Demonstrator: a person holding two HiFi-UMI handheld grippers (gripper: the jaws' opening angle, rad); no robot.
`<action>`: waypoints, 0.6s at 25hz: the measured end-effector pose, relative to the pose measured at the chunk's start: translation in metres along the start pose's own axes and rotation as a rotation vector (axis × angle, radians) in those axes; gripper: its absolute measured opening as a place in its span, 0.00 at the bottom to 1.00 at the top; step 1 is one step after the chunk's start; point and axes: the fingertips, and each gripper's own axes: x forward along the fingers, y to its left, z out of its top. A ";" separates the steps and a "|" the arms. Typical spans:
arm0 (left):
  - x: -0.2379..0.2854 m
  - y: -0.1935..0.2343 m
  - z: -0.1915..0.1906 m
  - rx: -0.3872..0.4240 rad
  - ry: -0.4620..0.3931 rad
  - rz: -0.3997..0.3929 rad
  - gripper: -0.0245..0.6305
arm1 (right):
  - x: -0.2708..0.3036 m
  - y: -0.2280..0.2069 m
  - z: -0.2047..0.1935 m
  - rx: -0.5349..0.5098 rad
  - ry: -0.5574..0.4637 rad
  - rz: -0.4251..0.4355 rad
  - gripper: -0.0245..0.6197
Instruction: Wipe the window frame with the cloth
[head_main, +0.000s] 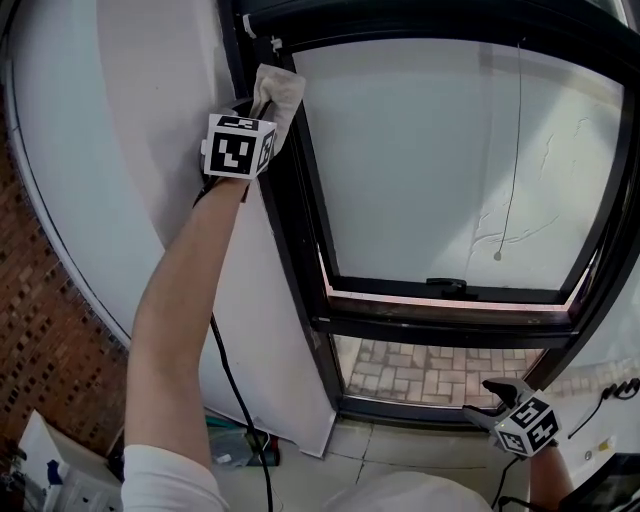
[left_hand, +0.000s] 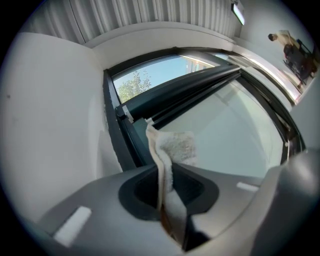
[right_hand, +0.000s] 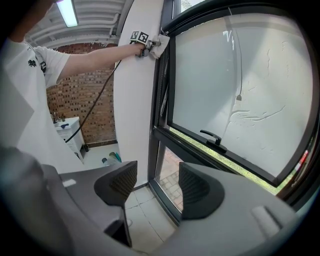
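Note:
My left gripper (head_main: 262, 100) is raised high and shut on a cream cloth (head_main: 279, 92). The cloth presses against the upper left part of the black window frame (head_main: 296, 210). In the left gripper view the cloth (left_hand: 172, 150) stands up between the shut jaws, in front of the frame's top corner (left_hand: 120, 112). From the right gripper view the left gripper (right_hand: 149, 45) and cloth (right_hand: 161, 44) show at the frame's top left. My right gripper (head_main: 492, 398) hangs low by the bottom right of the frame; its jaws (right_hand: 152, 187) are open with nothing between them.
A black window handle (head_main: 446, 286) sits on the lower sash bar. A black cable (head_main: 238, 400) hangs from the left gripper along the white wall (head_main: 150, 150). Bottles and containers (head_main: 235, 445) stand on the floor at the wall's foot. A brick wall (head_main: 40, 330) lies to the left.

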 end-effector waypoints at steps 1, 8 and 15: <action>-0.001 -0.004 -0.006 -0.004 0.003 -0.003 0.16 | -0.001 0.000 0.000 0.000 -0.001 0.000 0.45; -0.012 -0.033 -0.051 -0.035 0.032 -0.022 0.16 | -0.004 0.005 -0.004 0.005 -0.002 0.002 0.45; -0.022 -0.062 -0.096 -0.079 0.068 -0.022 0.16 | -0.006 0.010 -0.006 0.008 0.001 0.004 0.45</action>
